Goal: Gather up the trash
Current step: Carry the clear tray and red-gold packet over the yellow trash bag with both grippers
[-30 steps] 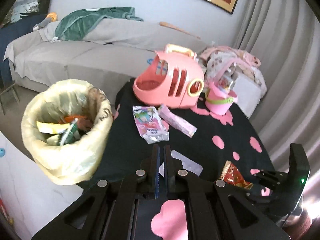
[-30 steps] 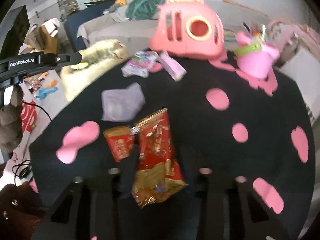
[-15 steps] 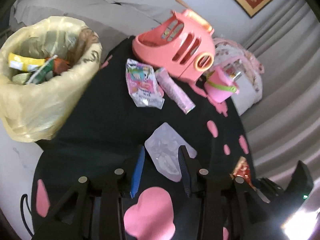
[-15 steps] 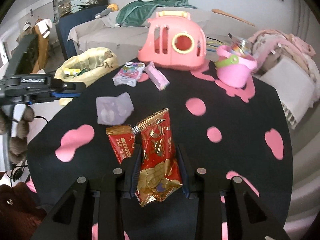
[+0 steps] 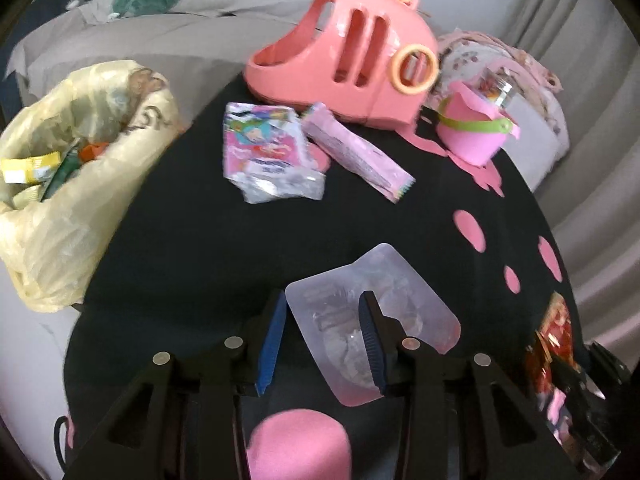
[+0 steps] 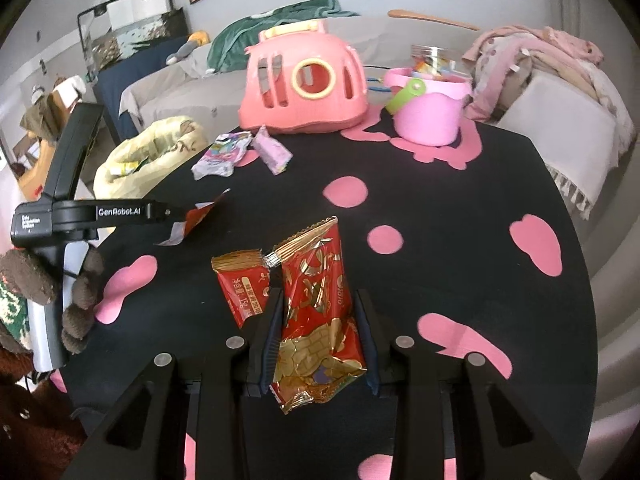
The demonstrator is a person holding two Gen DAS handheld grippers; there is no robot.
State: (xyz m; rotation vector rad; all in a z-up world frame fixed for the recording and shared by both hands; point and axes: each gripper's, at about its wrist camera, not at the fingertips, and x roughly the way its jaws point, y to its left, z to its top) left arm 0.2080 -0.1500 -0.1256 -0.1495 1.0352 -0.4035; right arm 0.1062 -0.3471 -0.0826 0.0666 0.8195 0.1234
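- Living room w/ sofa behind; round black surface [image 6: 460, 216] w/ pink patches carries the litter, yellow trash bag [image 5: 76, 184] hangs off its left edge.
- Left gripper [image 5: 322, 344]: fingers have just been opening, now parted, pads not pressing. Clear plastic wrapper [image 5: 372, 320] lies flat on the surface, partly between them – right finger sits over its middle, left finger just off its left edge. Long axis runs diagonal, far-left to near-right, so wrapper is skewed to the fingers' right.
- Judgement: left needs a small shift right before closing, else it pinches only an edge.
- Right gripper [image 6: 318, 336]: fingers either side of the red-gold snack pack [image 6: 316, 312], pads at its edges; looks gripped. Pack's long axis runs straight away from the fingers, tail hanging near the camera.
- Small red sachet [image 6: 240, 280] lies just left of the right fingers, touching the pack's top corner.
- Bag is nearer the left hand; cartoon wrapper [image 5: 268, 156] & pink bar wrapper [image 5: 356, 156] lie farther off, by the pink toy carrier [image 5: 352, 52].
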